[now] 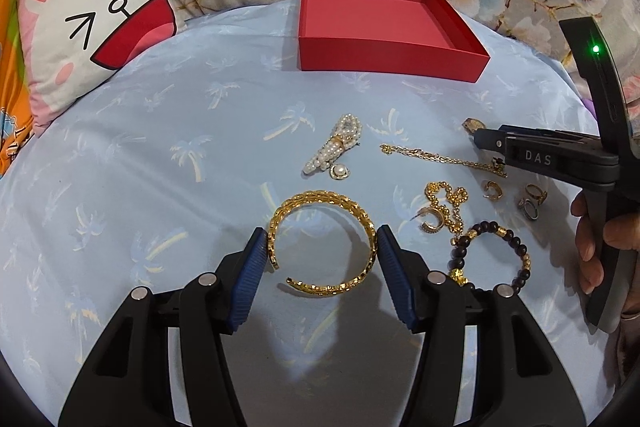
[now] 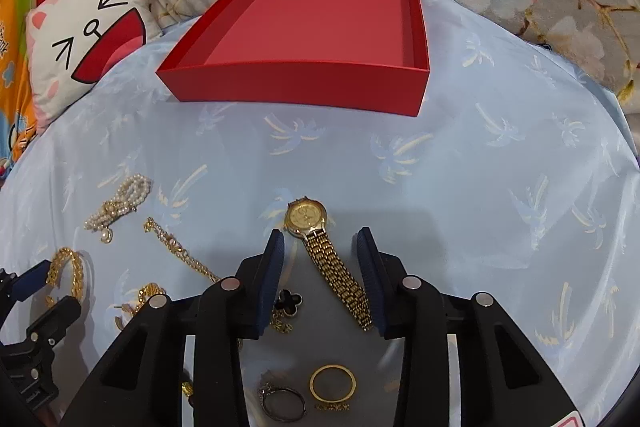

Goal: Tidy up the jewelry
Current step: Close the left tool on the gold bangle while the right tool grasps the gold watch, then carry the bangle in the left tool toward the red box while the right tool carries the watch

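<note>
The left gripper [image 1: 322,247] points down at the blue sheet [image 1: 160,147]. Its blue pads [image 1: 252,259] sit on both sides of a gold bangle [image 1: 324,247] and touch its outer edge, so it grips the bangle. The bangle lies flat on the sheet.

From the bangle, a pearl clip [image 1: 336,147] lies at 12 o'clock. A gold chain [image 1: 440,157] lies at 2 o'clock. A bead bracelet [image 1: 496,255] lies at 3 o'clock. Gold earrings [image 1: 440,207] lie between the bangle and the bead bracelet. Small rings [image 1: 532,201] lie at 3 o'clock, farther out.

The red box [image 1: 384,57] sits at 12 o'clock, well apart from the bangle. It has nothing in it.

The right gripper [image 2: 322,247] hangs over a gold watch [image 2: 324,251]. The watch strap lies between the two pads. The left pad is clear of the strap, and the right pad seems to touch it low down, so the watch is not squeezed. A black clover charm [image 2: 290,303] lies at 7 o'clock from the watch. A gold ring [image 2: 332,383] lies at 6 o'clock.

A cat pillow [image 1: 92,39] lies at 10 o'clock from the box.
</note>
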The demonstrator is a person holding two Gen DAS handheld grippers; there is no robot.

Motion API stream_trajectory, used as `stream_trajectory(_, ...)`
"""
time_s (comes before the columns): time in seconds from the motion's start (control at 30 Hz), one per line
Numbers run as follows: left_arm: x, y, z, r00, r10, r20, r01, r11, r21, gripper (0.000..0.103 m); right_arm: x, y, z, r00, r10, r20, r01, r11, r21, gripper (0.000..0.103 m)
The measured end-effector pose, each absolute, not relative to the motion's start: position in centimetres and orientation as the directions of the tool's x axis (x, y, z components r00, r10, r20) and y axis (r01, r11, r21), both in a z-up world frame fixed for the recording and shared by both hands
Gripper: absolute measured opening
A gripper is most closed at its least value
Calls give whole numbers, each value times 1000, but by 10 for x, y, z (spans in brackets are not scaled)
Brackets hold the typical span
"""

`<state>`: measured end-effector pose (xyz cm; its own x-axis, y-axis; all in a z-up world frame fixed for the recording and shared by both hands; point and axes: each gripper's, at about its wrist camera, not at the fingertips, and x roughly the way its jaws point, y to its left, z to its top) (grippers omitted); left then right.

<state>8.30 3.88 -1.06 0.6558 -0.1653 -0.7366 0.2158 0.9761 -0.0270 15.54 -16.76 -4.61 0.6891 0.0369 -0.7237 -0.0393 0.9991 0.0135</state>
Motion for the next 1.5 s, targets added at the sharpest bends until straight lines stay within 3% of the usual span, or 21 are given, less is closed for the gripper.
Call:
stream_trajectory(0.17, 83, 39, -11, 655, -164, -737, 215, 976, -26, 54, 164, -165, -46, 687, 41, -726, -52, 999, 7, 33)
stream_trajectory(0.23, 83, 39, -11, 652, -167, -740, 217, 976, -29, 54, 165, -163, -45, 687, 39, -725, -55, 998, 1, 22)
stream_trajectory(0.47, 86, 41, -8, 648, -171, -742, 217, 975, -35, 54, 160, -171, -39, 701, 56, -711, -44, 998, 35, 21)
stream_trajectory(0.67, 99, 37, 28, 700, -183, -690, 251, 968, -1, 54, 152, -173, 4, 751, 75, -656, -61, 997, 44, 20)
stream_trajectory(0.7, 105, 35, 38, 706, -197, -680, 262, 965, -7, 54, 153, -174, 13, 760, 75, -646, -63, 997, 42, 19)
stream_trajectory(0.73, 110, 33, 45, 713, -203, -671, 267, 964, -7, 54, 155, -174, 26, 773, 70, -630, -62, 997, 34, 11)
stream_trajectory(0.83, 133, 23, 70, 739, -216, -638, 279, 960, -2, 54, 170, -174, 56, 803, 48, -594, -44, 999, 21, 11)
stream_trajectory(0.9, 151, 15, 85, 757, -217, -616, 278, 961, 3, 54, 184, -173, 72, 820, 29, -571, -35, 999, 0, 0)
stream_trajectory(1.13, 238, -14, 108, 749, -242, -617, 281, 959, -35, 54, 242, -178, 118, 856, 5, -517, 5, 1000, 17, 0)
stream_trajectory(1.23, 254, -12, 107, 745, -237, -624, 255, 965, -62, 54, 249, -186, 114, 833, 60, -550, -30, 998, 63, 0)
stream_trajectory(1.3, 251, -4, 104, 743, -250, -620, 257, 963, -81, 55, 235, -189, 98, 823, 79, -562, -48, 996, 70, 5)
stream_trajectory(1.37, 243, 3, 100, 748, -248, -615, 256, 964, -77, 55, 220, -191, 74, 807, 72, -586, -56, 997, 45, 33)
stream_trajectory(1.4, 239, 5, 96, 750, -243, -615, 257, 964, -69, 55, 214, -190, 58, 794, 74, -604, -64, 997, 39, 38)
stream_trajectory(1.5, 232, 9, 88, 737, -244, -631, 256, 964, -73, 54, 210, -186, 17, 750, 48, -659, -62, 998, 3, 39)
